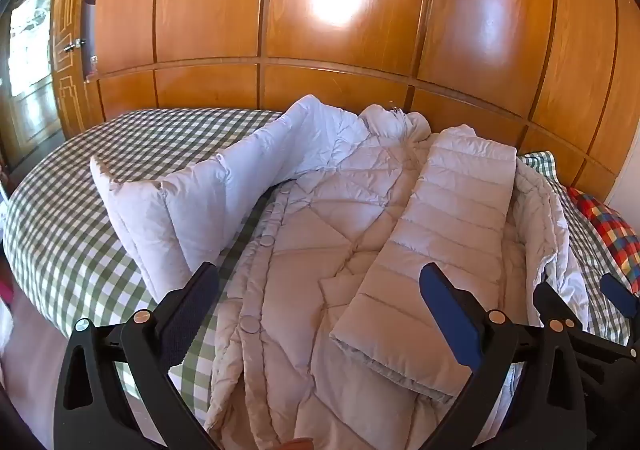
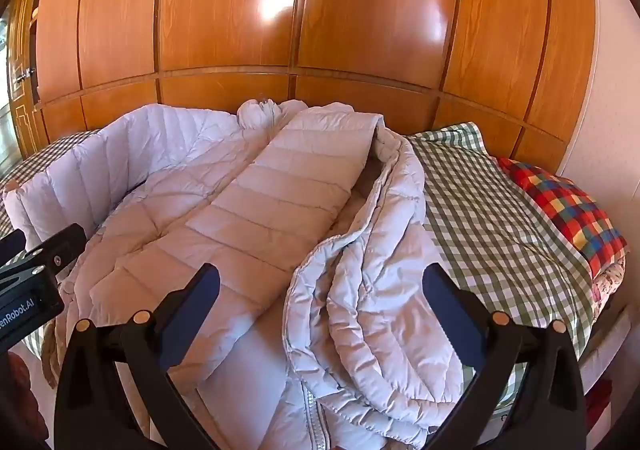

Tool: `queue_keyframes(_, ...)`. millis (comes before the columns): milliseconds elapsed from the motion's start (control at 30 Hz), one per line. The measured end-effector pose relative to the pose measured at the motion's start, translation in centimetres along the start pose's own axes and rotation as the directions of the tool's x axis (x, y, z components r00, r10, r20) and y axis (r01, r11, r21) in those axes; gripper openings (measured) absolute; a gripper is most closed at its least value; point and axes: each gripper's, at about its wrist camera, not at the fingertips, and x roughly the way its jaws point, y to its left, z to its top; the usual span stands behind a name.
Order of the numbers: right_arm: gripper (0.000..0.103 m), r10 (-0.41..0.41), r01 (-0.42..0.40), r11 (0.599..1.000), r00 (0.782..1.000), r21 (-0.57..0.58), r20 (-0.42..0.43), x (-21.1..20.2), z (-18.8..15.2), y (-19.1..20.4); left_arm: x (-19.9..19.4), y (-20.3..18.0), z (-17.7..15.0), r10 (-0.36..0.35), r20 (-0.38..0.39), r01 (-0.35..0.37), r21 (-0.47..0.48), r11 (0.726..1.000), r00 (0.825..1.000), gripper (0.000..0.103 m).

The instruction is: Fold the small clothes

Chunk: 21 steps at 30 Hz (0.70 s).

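Two grippers hung side by side over the near edge of the bed, both tilted downward. The left gripper (image 1: 318, 308) had its jaws spread to their widest with nothing between the pads; its left finger (image 1: 188, 314) stood over the checked cover and its right finger (image 1: 452, 320) over the near end of the folded sleeve. The right gripper (image 2: 320, 310) was likewise wide open and held nothing, its fingers standing on either side of the turned-over right edge of the jacket.

Beneath and just beyond them lay the pale quilted jacket (image 1: 320, 234), spread lengthways on the bed (image 1: 80, 217) over a green-and-white checked cover. One sleeve (image 2: 280, 205) was folded inward and lay flat along the body. The jacket's right side (image 2: 372, 290) was bunched and rolled over on itself, with a zip visible at the near hem. The other sleeve (image 1: 200, 193) stuck out to the left, propped up off the cover rather than lying flat. A row of snap buttons (image 1: 266, 240) ran down the left front.

Farther right, a multicoloured checked cushion (image 2: 564, 205) rested on the cover, apart from the jacket. Behind the bed stood a glossy wooden wardrobe (image 1: 340, 21).
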Motion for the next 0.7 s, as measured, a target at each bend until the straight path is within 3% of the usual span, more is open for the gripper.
queue_keyframes(700, 0.101, 0.008, -0.008, 1.000, 1.000, -0.004, 0.000, -0.46, 0.19, 0.10, 0.07, 0.84, 0.11, 0.025, -0.012, -0.025, -0.020, 0.999, 1.000, 0.099)
